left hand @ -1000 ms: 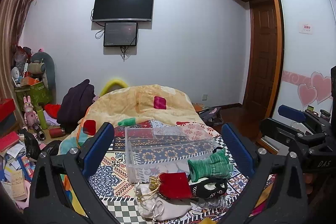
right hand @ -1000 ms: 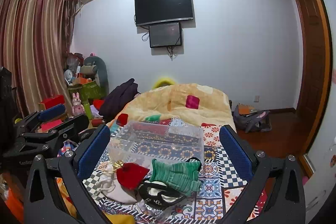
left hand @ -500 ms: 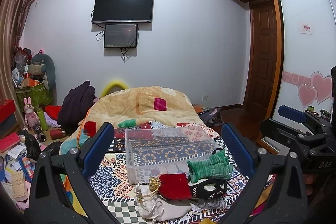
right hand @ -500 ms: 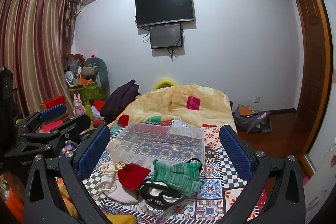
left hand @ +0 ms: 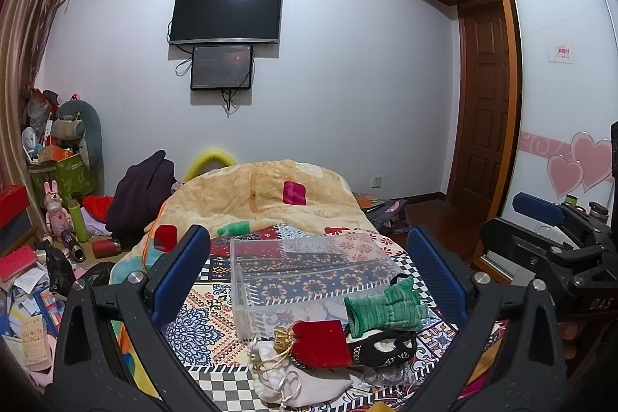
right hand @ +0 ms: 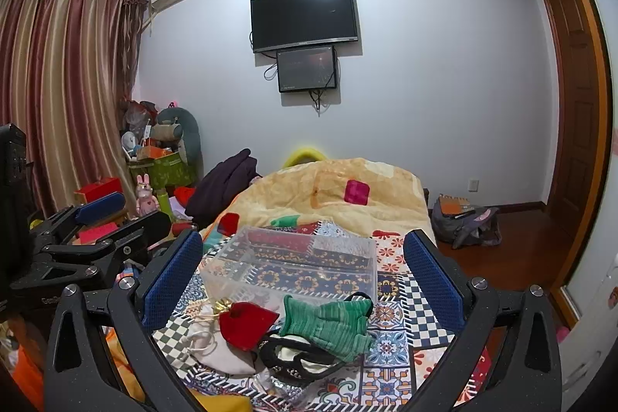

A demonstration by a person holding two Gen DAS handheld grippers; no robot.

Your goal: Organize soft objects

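A pile of soft items lies on the patterned bedspread in front of a clear plastic box (left hand: 309, 269) (right hand: 297, 261). It holds a red velvet pouch (left hand: 320, 342) (right hand: 247, 323), a green ribbed knit piece (left hand: 382, 307) (right hand: 324, 319), a black-rimmed eye mask (left hand: 382, 346) (right hand: 297, 354) and a white drawstring bag (left hand: 297, 381) (right hand: 216, 346). My left gripper (left hand: 309, 277) is open and empty, held above and short of the pile. My right gripper (right hand: 305, 277) is open and empty, likewise short of it.
A yellow blanket (left hand: 270, 195) is heaped at the far end of the bed. Floor clutter, boxes and a dark coat (left hand: 143, 192) lie to the left. A backpack (right hand: 463, 222) sits on the floor to the right, near the wardrobe and door.
Both views have shifted very slightly; the pile and the box have not moved and both grippers stay open.
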